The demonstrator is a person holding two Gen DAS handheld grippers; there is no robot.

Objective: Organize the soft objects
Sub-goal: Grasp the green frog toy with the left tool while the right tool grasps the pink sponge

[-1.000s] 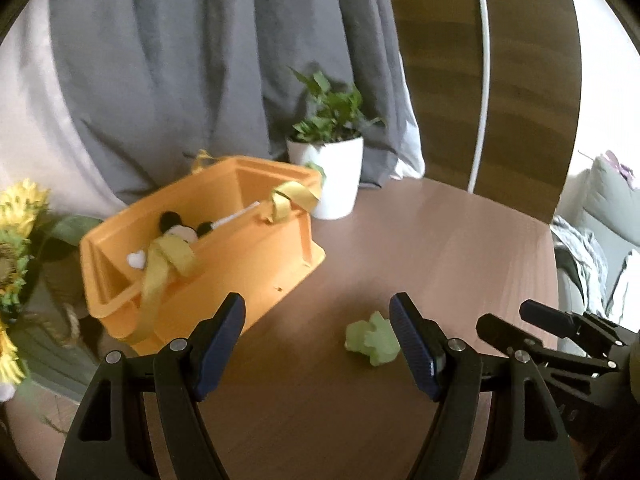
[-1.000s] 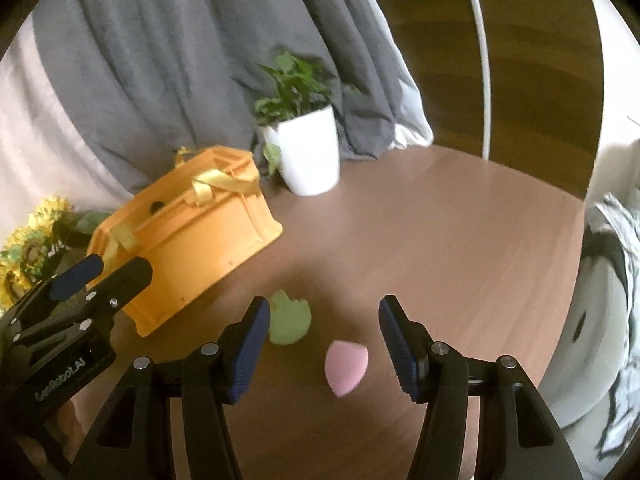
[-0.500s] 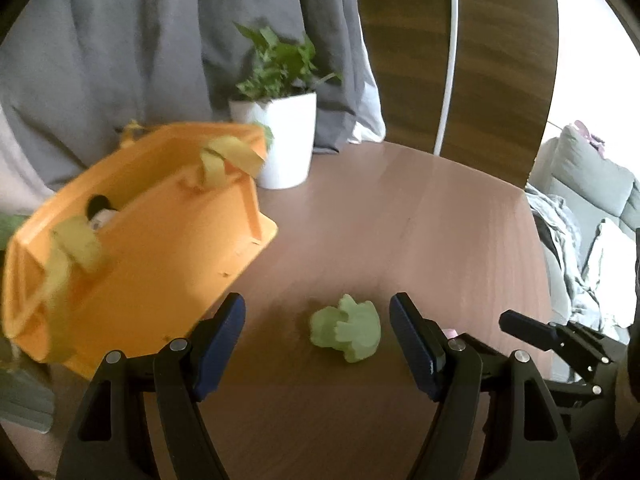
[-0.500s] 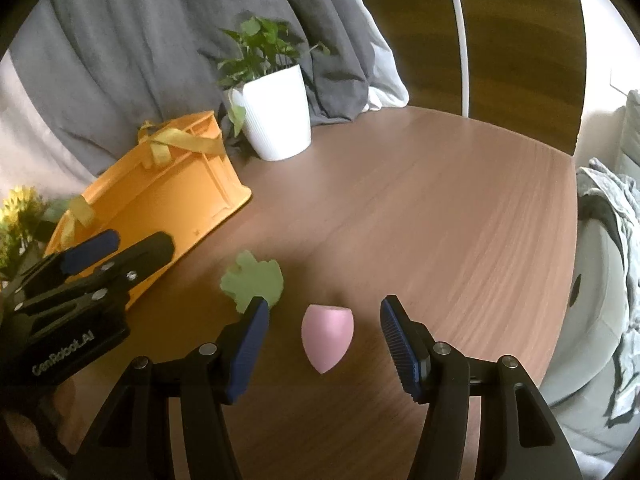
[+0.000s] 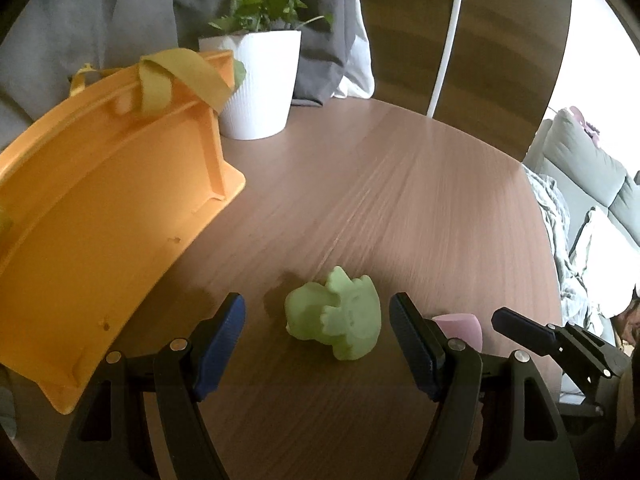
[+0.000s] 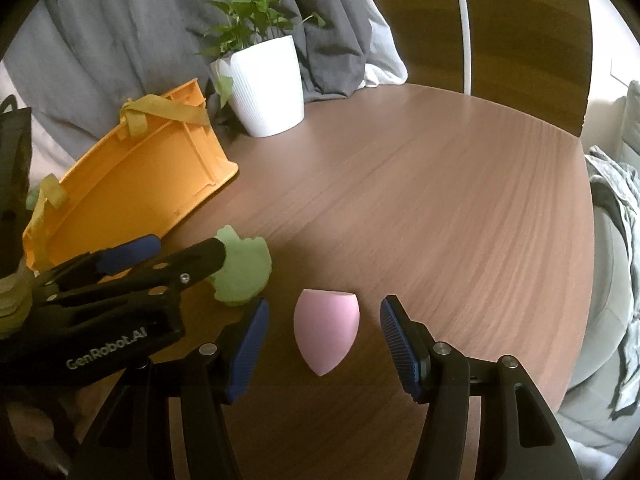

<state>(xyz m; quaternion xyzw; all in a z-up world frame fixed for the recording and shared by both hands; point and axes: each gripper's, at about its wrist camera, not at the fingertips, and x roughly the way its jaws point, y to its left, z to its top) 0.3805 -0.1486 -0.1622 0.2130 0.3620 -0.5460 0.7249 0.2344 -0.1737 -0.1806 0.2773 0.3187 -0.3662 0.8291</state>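
Lying pale green and lumpy, a foam toy point(image 5: 335, 322) sits between the gaping left gripper point(image 5: 318, 334); the pink sponge point(image 6: 326, 330) sits untouched between the gaping right gripper point(image 6: 322, 338), half hidden in the left view.

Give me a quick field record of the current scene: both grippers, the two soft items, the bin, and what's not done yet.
left gripper: open, jaws on either side of the green foam toy, pads clear of it
right gripper: open, jaws on either side of the pink sponge, pads clear of it
soft items: both lying on the wooden table, side by side, apart
orange basket: on the table, beside the white plant pot
pending: neither item gripped or in the basket
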